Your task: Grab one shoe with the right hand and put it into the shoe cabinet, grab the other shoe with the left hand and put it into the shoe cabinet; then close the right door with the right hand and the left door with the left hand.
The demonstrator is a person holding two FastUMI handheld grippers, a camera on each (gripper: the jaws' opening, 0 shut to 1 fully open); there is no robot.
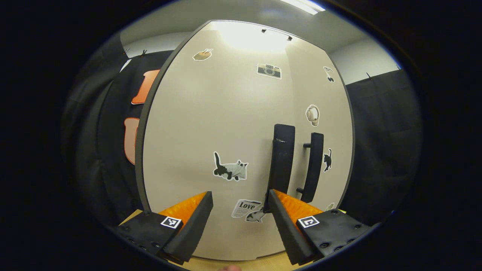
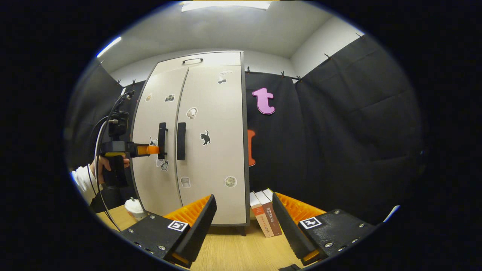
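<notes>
At beige two-door shoe cabinet [image 2: 196, 143]: both doors look shut. My left gripper [image 1: 241, 205] spread wide, against vertical black left handle [image 1: 282, 162]. Right gripper [image 2: 244, 209] wide, empty, well back.

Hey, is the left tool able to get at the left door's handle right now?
Probably yes. In the right gripper view the left tool is right up at the left door handle, open, with nothing between them. The left gripper view shows that handle just ahead of its right finger.
</notes>
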